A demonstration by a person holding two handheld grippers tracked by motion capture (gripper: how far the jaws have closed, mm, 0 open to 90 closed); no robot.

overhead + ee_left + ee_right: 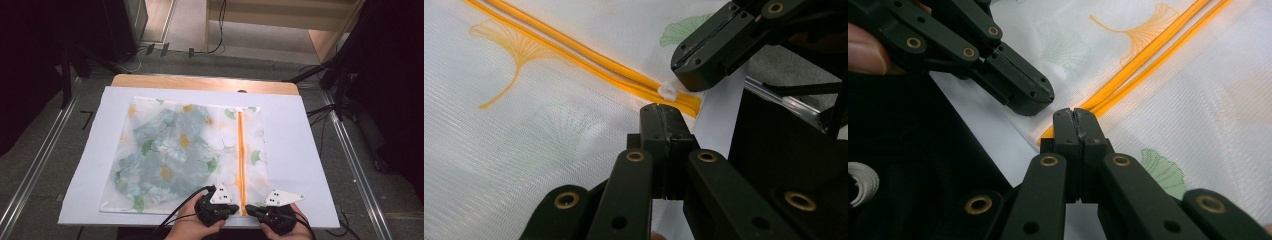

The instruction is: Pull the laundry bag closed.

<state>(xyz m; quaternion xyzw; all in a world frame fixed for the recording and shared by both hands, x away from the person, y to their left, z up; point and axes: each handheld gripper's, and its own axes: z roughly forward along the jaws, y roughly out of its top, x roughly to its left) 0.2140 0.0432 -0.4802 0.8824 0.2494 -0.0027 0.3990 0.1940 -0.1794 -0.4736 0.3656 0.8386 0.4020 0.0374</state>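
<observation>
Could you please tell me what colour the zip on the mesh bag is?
The zip is bright orange, clearest in the left gripper view.

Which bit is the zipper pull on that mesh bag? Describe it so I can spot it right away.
On the white table cover lies a leaf-printed mesh bag with an orange zipper along its right side. Follow the zipper to its near end, between both shut grippers: the pull is the small white tab there.

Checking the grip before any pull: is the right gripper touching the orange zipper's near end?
Touching. In the left gripper view, the right gripper is closed on the white tab at the end of the orange zipper.
</observation>
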